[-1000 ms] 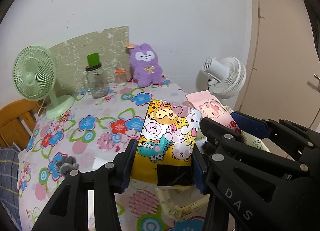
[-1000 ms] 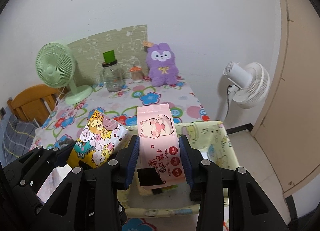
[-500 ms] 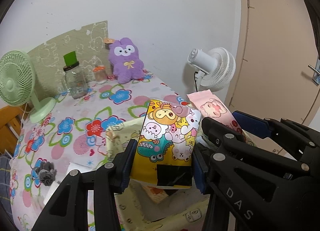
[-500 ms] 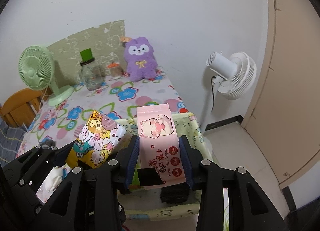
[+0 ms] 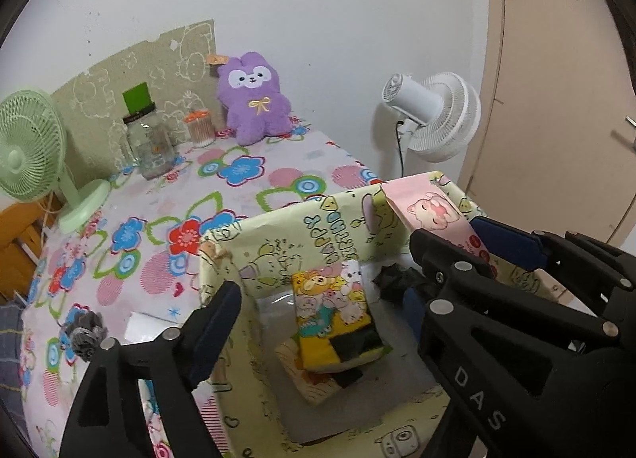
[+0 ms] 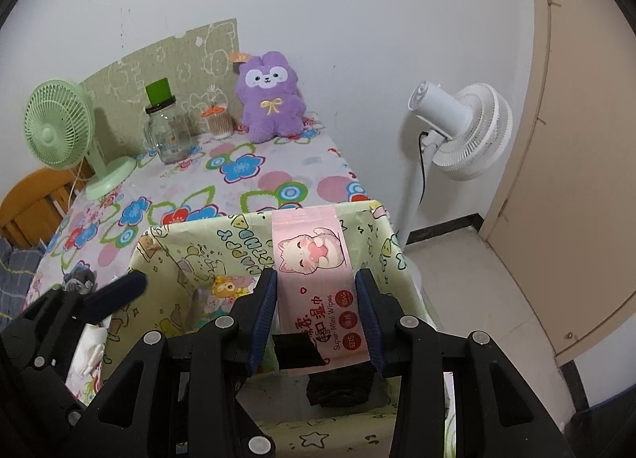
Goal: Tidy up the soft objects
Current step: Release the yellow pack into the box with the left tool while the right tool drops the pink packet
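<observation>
Two packs are in play, and we judge ourselves midway through the drop-off: our left hand-held gripper [image 5: 322,299] has just been opening, its jaws now stand wide with nothing pressed between them, and the yellow cartoon tissue pack [image 5: 338,319] lies below and ahead of it on the floor of the pale green fabric box [image 5: 278,235], resting on another flat pack. Our right hand-held gripper [image 6: 316,311] is clamped on the pink wet-wipes pack [image 6: 318,283], which stands upright between its blue pads, over the box and just in front of its far wall. The next move, as we read it, calls for us to lower the right hand-held gripper into the free space beside the yellow pack, clear of the dark bundle [image 5: 397,283] lying to the right of the left hand-held gripper, and only then to part the jaws. Beyond the box stretches the counter [image 5: 238,196] under a flowered cloth, carrying far ahead a purple plush [image 5: 254,104], a glass jar [image 5: 149,144] and a green desk fan [image 5: 28,148]; a white standing fan [image 6: 465,128] stands off to the right against a white wall, beside a beige door [image 6: 588,140].
</observation>
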Available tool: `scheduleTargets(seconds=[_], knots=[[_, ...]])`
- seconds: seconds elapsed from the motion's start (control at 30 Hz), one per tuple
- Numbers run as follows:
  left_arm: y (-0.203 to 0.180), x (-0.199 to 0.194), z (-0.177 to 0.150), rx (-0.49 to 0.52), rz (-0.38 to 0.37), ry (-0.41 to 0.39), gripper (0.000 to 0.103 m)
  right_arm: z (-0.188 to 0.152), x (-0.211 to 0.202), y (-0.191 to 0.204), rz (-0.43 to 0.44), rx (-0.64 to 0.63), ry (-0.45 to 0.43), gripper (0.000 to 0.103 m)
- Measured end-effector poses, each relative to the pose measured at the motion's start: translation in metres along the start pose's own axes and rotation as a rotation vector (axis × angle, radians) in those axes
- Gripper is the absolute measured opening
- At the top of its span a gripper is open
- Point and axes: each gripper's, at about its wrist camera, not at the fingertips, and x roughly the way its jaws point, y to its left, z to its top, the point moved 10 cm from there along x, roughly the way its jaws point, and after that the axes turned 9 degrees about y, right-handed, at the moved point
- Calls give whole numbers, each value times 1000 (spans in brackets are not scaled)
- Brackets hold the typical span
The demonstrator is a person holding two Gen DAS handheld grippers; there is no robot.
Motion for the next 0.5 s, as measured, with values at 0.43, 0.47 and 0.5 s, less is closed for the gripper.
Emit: scheduleTargets(seconds=[0.43, 0.47, 0.5], knots=[[1, 4, -2, 13, -18, 34, 92, 0, 10, 5, 7, 15, 23, 73], [0, 4, -3, 11, -21, 39, 92, 0, 10, 4, 4, 16, 25, 75], [0, 4, -3, 10, -22, 45, 92, 0, 10, 4, 2, 17, 30, 79]])
